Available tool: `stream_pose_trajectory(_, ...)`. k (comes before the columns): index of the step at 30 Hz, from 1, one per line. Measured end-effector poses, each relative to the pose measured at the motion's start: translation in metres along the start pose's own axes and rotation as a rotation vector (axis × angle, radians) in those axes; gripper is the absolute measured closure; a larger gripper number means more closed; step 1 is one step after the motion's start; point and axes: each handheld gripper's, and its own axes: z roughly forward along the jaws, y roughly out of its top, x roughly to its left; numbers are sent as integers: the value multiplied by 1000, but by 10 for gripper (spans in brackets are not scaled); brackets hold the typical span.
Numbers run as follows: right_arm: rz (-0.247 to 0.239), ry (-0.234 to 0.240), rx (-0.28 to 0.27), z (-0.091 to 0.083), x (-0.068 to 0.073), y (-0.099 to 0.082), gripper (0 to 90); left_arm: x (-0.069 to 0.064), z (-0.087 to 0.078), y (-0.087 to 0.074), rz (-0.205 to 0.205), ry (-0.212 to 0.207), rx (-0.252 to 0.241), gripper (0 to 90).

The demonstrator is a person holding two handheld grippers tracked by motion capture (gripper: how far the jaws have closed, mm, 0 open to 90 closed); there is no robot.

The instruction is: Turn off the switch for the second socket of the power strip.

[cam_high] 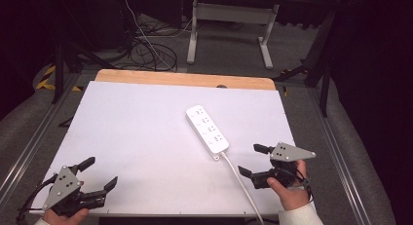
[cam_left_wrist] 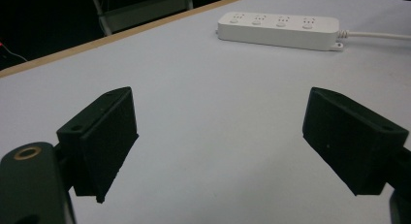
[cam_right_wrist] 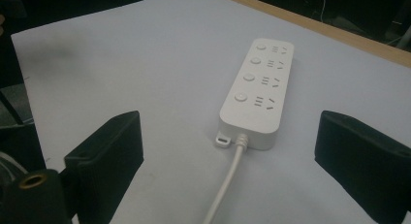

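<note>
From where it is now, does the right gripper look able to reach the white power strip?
Probably yes. The right gripper is open, its jaws pointing at the cable end of the white four-socket power strip, with bare white tabletop and the white cable between them.

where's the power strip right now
In the high view the white power strip lies flat on the white table, right of centre, its cable trailing toward the near edge just left of the open right gripper.

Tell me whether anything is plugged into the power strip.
Nothing plugged in. The power strip lies flat on the table, all four sockets bare; only its own cord trails off.
</note>
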Motion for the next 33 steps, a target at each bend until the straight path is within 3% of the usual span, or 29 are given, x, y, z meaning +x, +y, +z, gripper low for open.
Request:
stream_pose_trajectory(4,14,-8,-9,-1,-3,-13,111,0,0,0,-1,1,-3,130)
stream_pose_trajectory(12,73,-43,27,3,-7,-44,114,0,0,0,-14,-4,-9,128)
stream_pose_trajectory(23,100,-69,80,8,-8,-77,114,-1,0,0,19,9,-2,125)
stream_pose_trajectory(27,107,-65,81,9,-9,-80,135,-1,1,-1,23,13,-3,124)
stream_pose_trajectory(33,90,-89,14,0,-8,-68,154,0,1,-1,10,13,-3,119)
